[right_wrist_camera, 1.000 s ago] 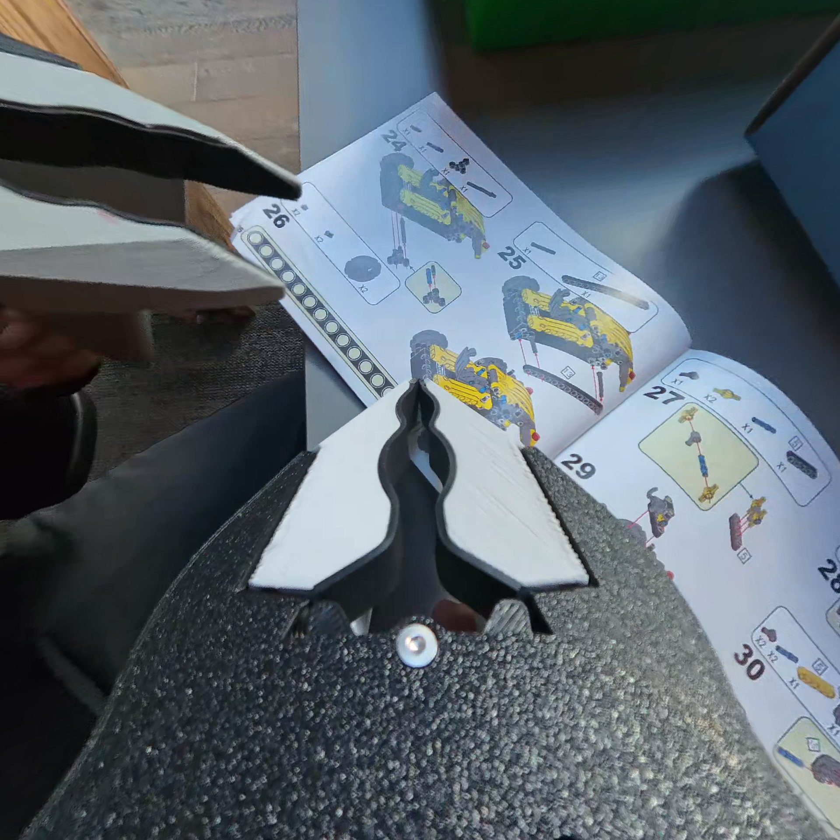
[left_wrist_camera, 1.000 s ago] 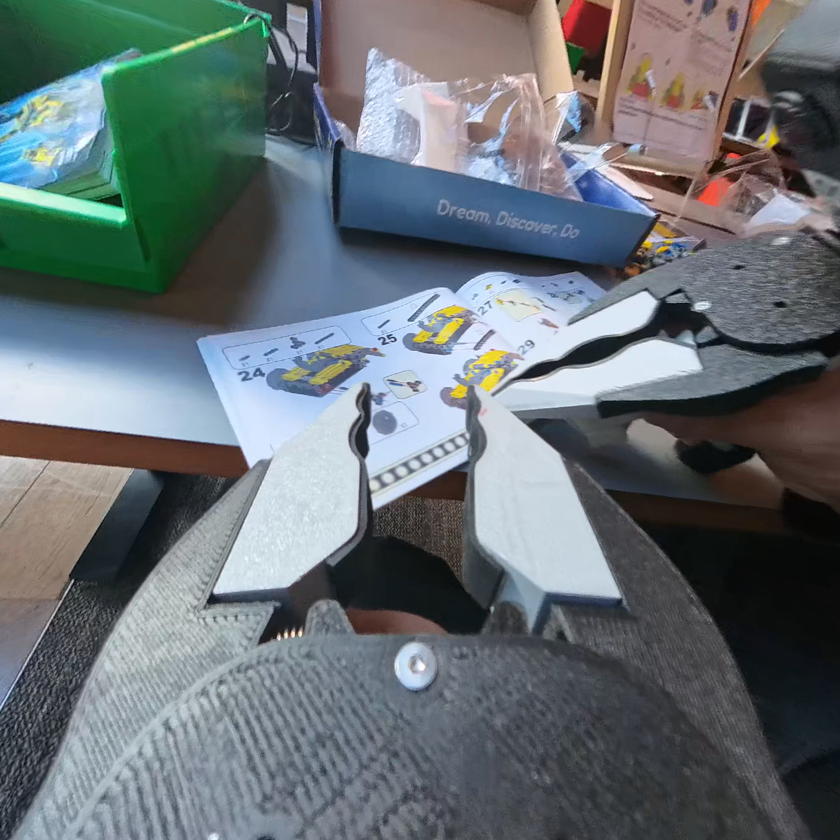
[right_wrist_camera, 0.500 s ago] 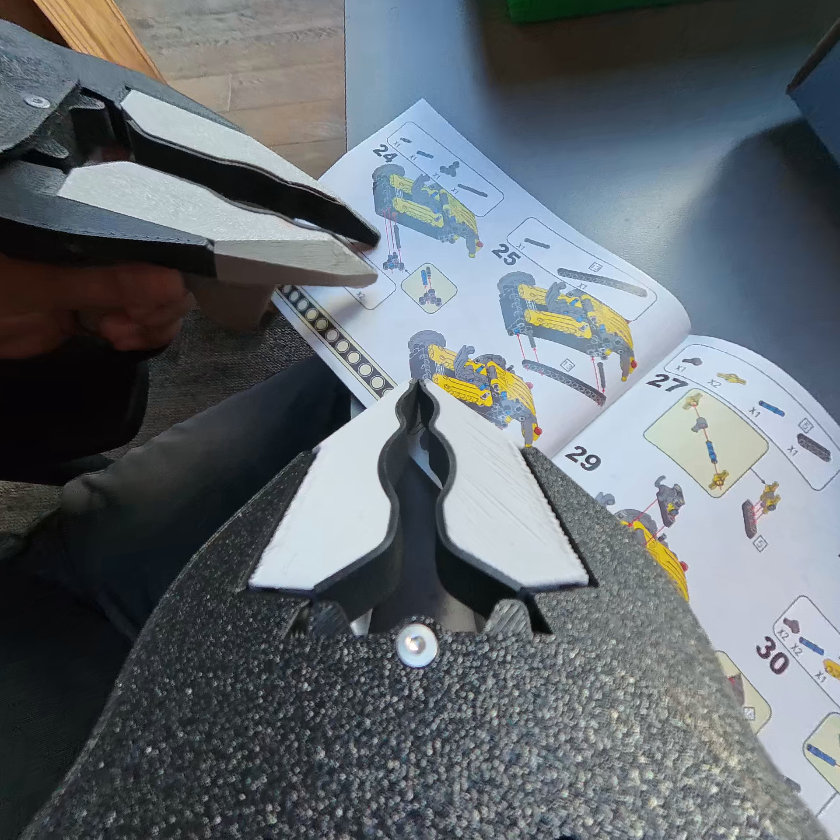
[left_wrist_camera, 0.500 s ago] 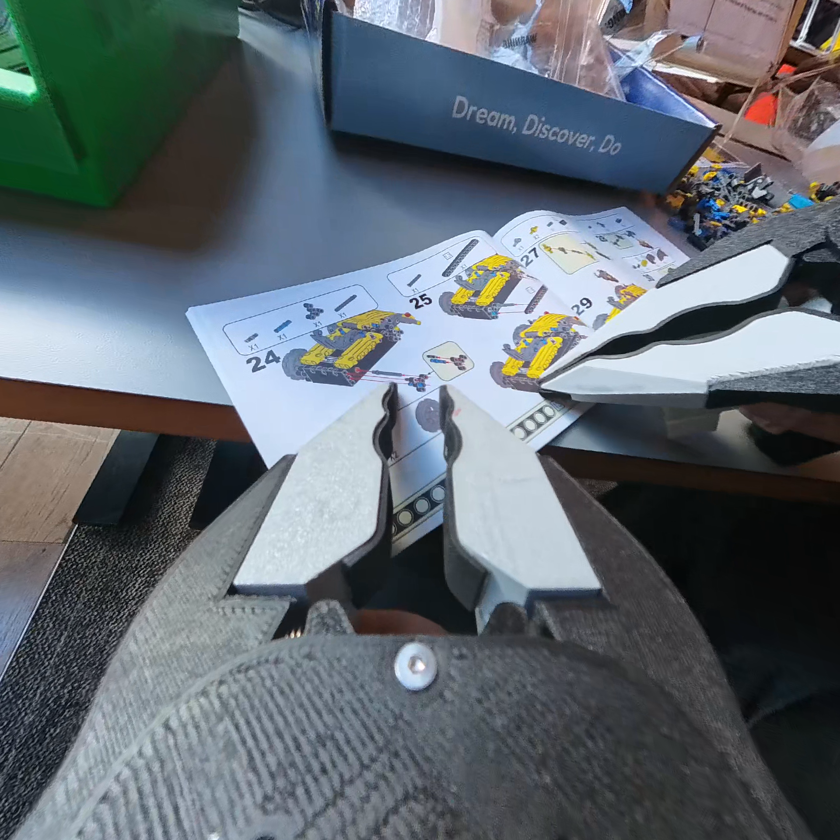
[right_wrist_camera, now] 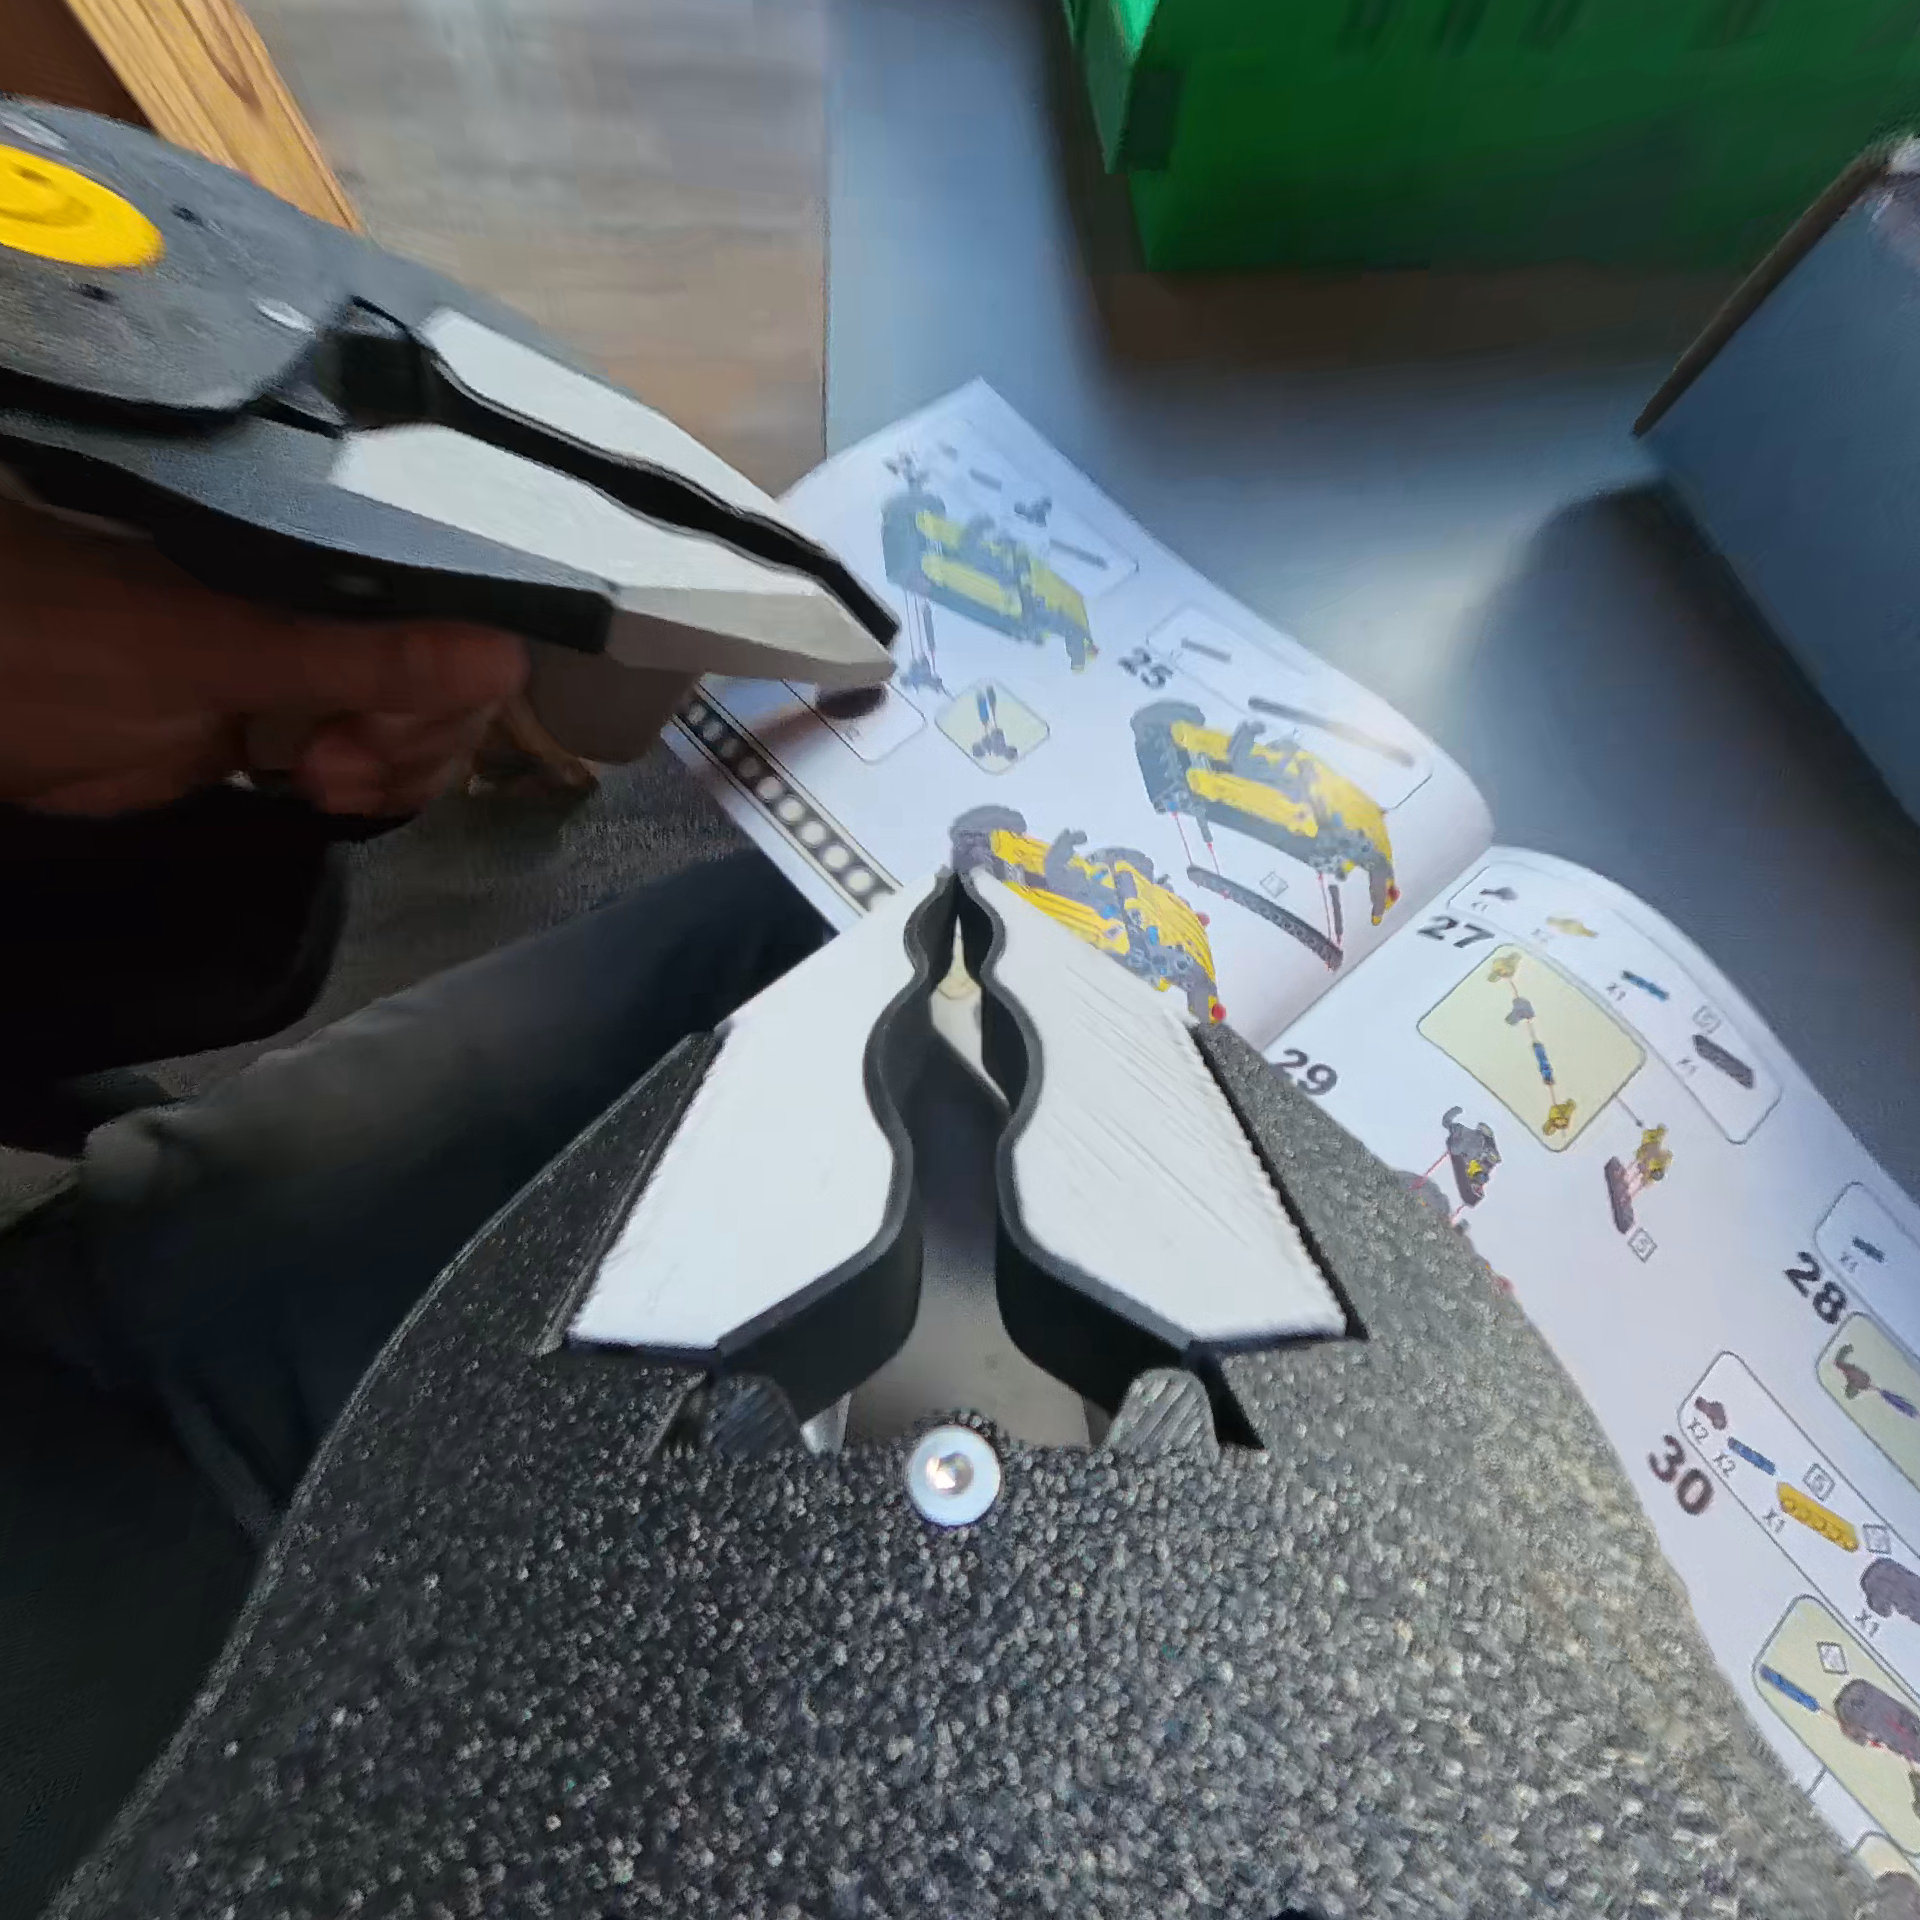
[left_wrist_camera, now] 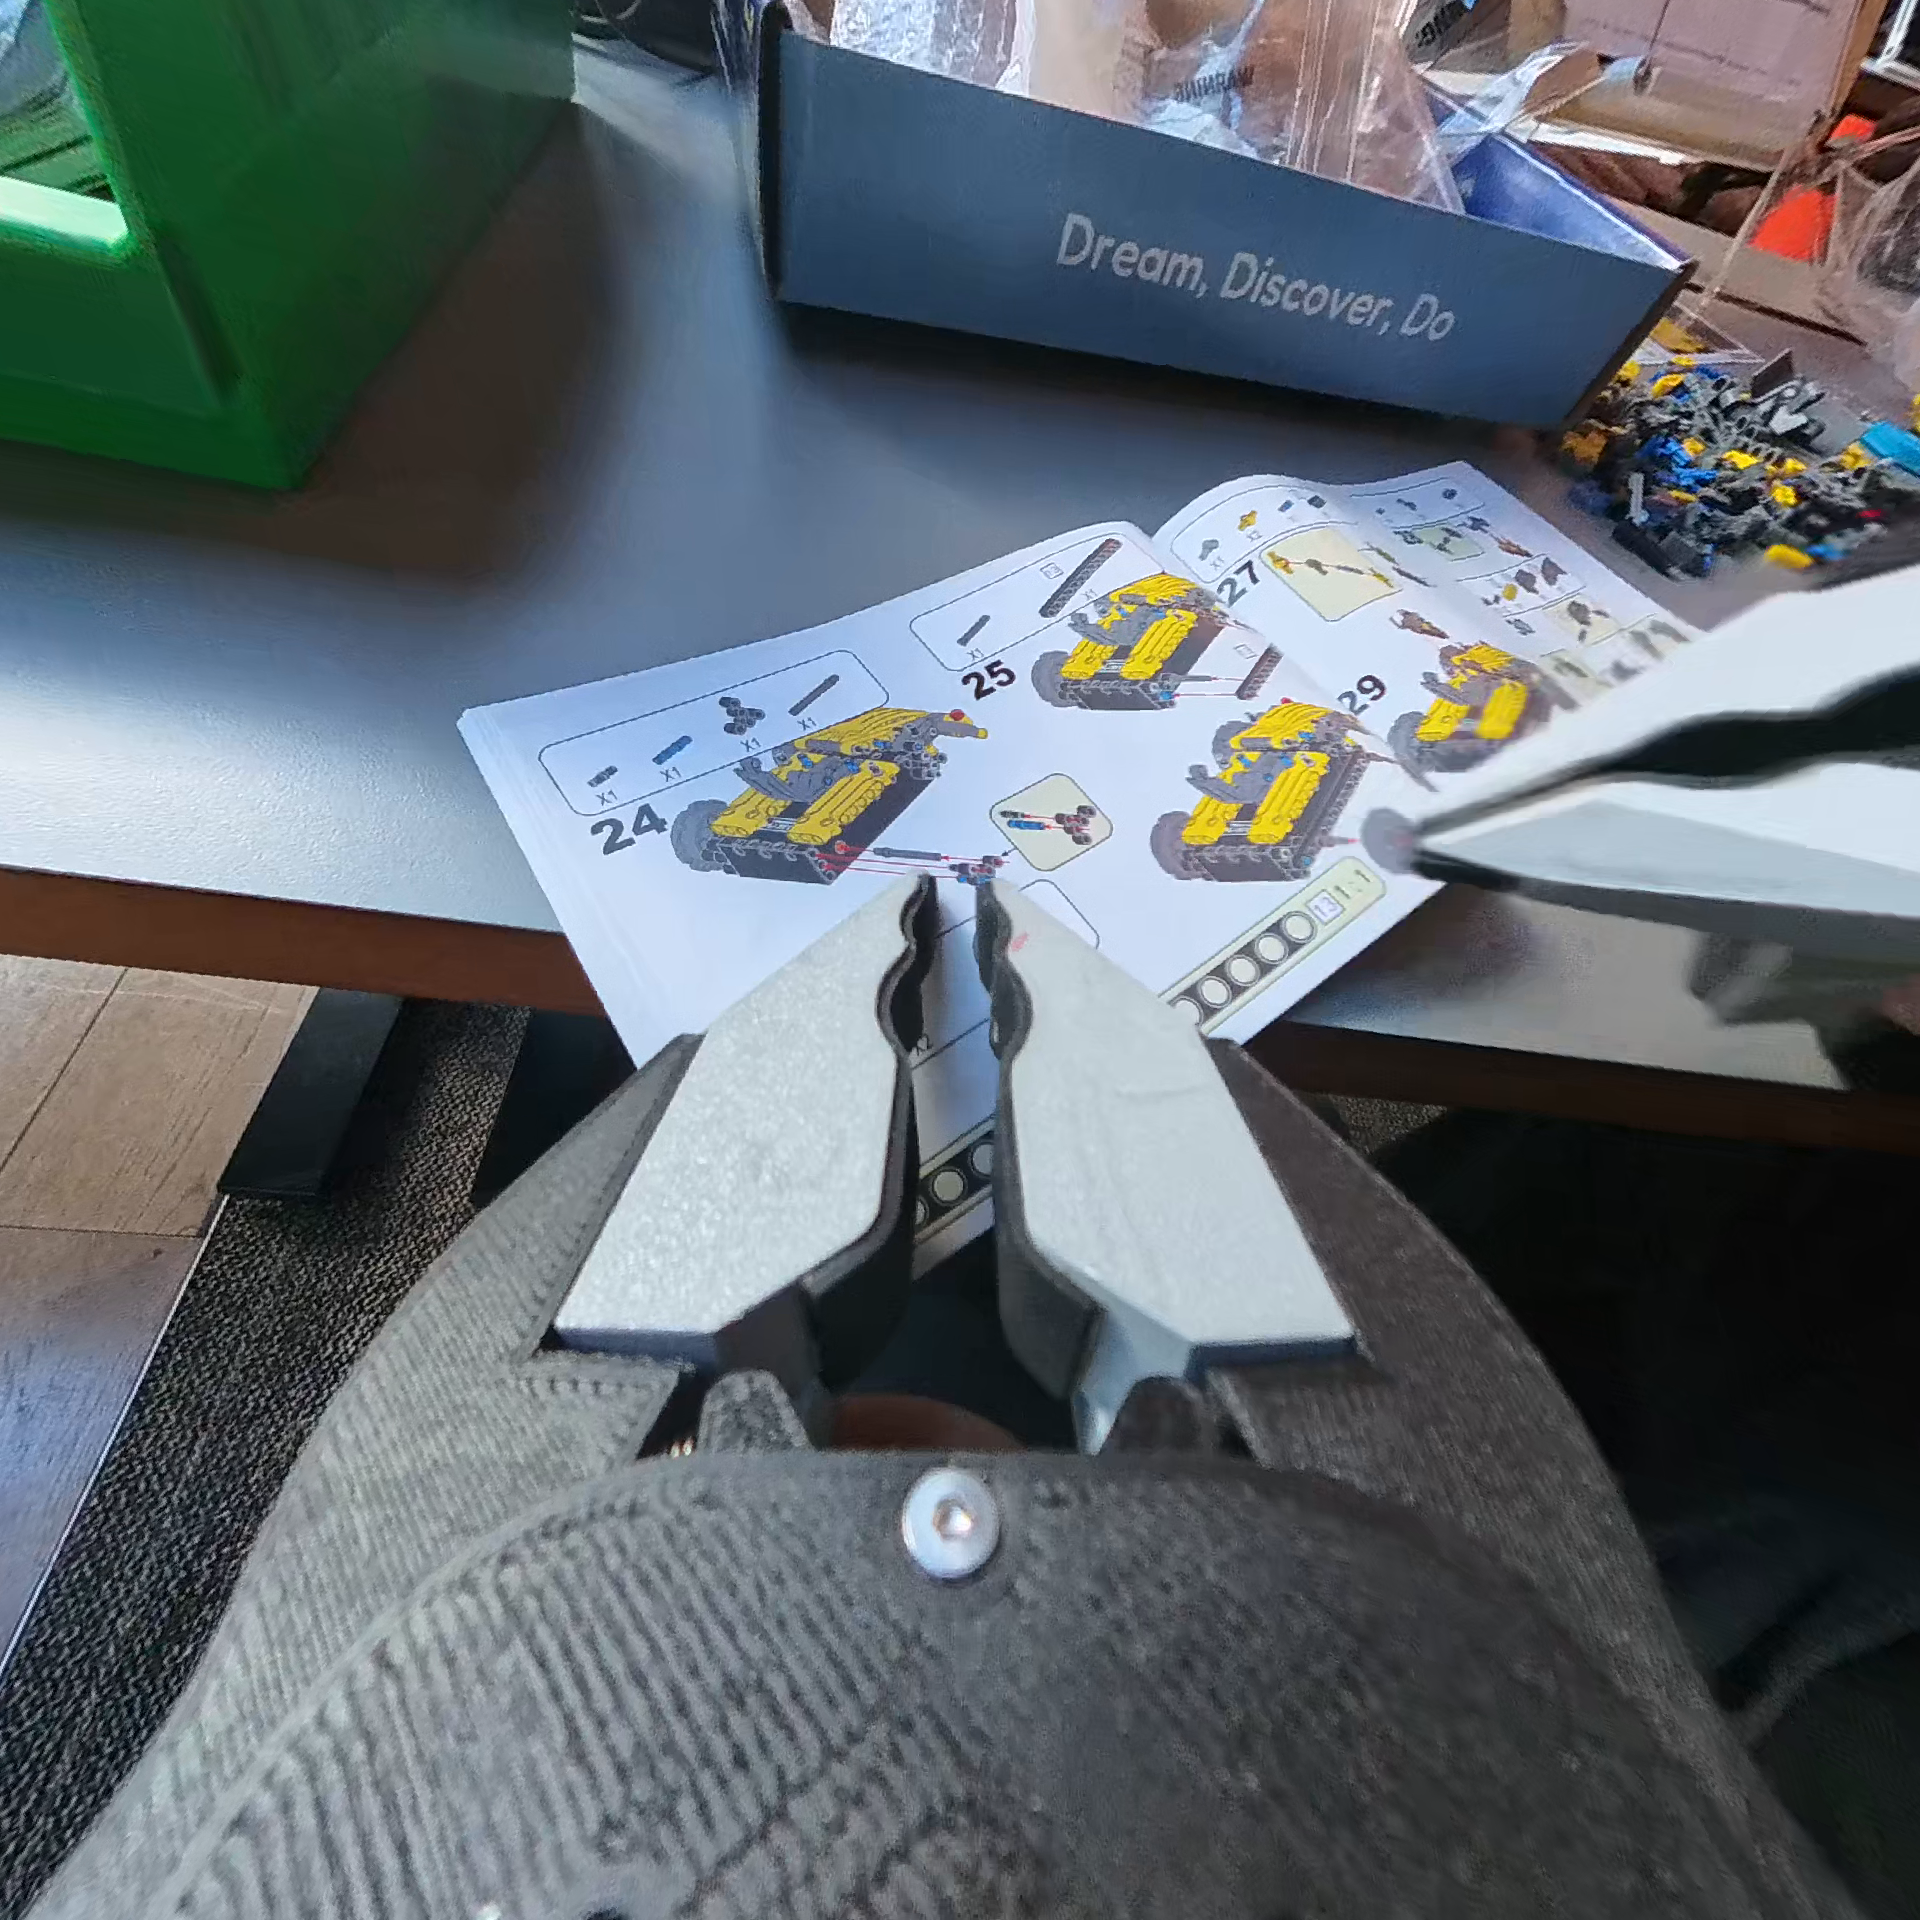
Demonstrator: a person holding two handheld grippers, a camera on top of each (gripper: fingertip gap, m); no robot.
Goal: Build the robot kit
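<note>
Booklet point(left_wrist_camera: 831, 769) with printed steps open on table point(left_wrist_camera: 312, 623); left hand-held gripper point(left_wrist_camera: 951, 896) slightly parted above it, right hand-held gripper point(right_wrist_camera: 956, 894) pinched closed, empty.

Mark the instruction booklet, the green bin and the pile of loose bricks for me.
instruction booklet point(left_wrist_camera: 790, 665), left wrist view, on its open left page.
green bin point(left_wrist_camera: 343, 208), left wrist view, on its front wall.
pile of loose bricks point(left_wrist_camera: 1714, 468), left wrist view, on the heap's middle.

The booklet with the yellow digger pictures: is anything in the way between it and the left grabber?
Nothing visible. The left gripper hangs over the open booklet's near edge; the right gripper points at another page spot.
</note>
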